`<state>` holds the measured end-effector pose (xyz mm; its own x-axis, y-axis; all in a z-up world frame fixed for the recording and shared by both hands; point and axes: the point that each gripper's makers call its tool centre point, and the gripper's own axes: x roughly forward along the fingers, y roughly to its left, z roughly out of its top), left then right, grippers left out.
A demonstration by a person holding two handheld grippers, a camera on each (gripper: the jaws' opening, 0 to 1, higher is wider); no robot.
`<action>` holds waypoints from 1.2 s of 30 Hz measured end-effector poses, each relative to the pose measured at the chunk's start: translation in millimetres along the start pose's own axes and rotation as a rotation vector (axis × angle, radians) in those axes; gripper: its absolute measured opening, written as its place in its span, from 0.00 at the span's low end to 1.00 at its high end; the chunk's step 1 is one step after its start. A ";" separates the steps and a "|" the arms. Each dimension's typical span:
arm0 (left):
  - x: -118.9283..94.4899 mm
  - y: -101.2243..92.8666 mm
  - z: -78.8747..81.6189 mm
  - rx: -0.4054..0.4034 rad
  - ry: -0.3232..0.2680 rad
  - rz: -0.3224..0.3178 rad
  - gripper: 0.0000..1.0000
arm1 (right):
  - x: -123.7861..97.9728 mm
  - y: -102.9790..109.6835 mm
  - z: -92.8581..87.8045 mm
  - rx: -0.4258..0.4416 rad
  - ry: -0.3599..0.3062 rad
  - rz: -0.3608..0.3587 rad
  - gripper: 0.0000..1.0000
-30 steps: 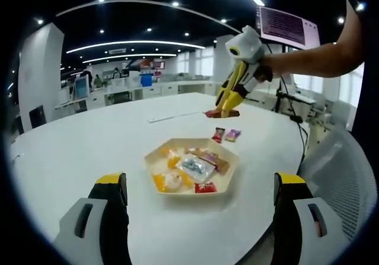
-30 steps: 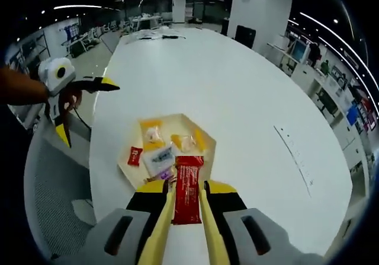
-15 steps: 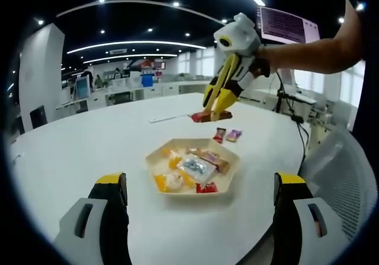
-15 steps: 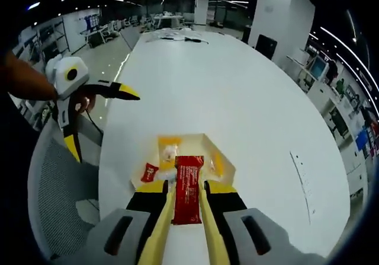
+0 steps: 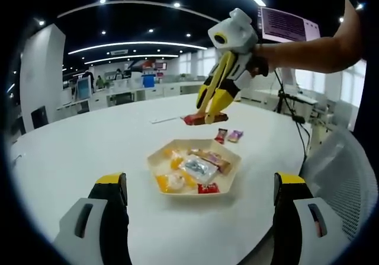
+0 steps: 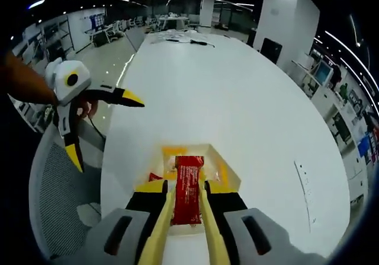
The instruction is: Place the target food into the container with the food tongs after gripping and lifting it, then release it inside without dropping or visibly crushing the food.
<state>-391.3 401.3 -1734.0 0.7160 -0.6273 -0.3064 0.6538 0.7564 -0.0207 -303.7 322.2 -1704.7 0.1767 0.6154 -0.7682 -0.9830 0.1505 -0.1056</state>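
A long red food packet (image 6: 188, 201) sits between the jaws of my right gripper (image 6: 188, 184), which is shut on it. It hangs over the cream hexagonal tray (image 6: 230, 171), whose near part the packet and jaws hide. From the left gripper view, the right gripper (image 5: 206, 115) holds the red packet (image 5: 194, 119) in the air just beyond the tray (image 5: 232, 158), which holds several wrapped snacks. My left gripper (image 5: 200, 183) stands wide open with nothing in it, on the near side of the tray. It also shows in a hand, as the left gripper (image 6: 103, 128).
Two small packets, a red one (image 5: 220, 136) and a purple one (image 5: 235, 136), lie on the white table (image 5: 89, 146) past the tray. A mesh chair (image 5: 343, 170) stands at the table's edge. A thin white strip (image 6: 305, 179) lies farther out on the table.
The right gripper has carried the red packet from beyond the loose packets to above the tray's far side. The left gripper has stayed open and still.
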 end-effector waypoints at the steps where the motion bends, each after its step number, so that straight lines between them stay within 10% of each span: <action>1: -0.1 0.2 0.0 -0.001 -0.001 0.000 1.00 | -0.3 -1.3 0.8 -0.011 -0.005 -0.011 0.25; 36: 1.9 -3.9 -2.4 0.005 0.009 -0.020 1.00 | -38.8 -20.3 -33.1 0.019 -0.049 -0.040 0.30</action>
<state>-393.0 397.6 -1736.8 0.7007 -0.6405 -0.3144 0.6690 0.7429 -0.0224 -292.3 269.7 -1693.7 0.2185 0.6455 -0.7318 -0.9740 0.1904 -0.1229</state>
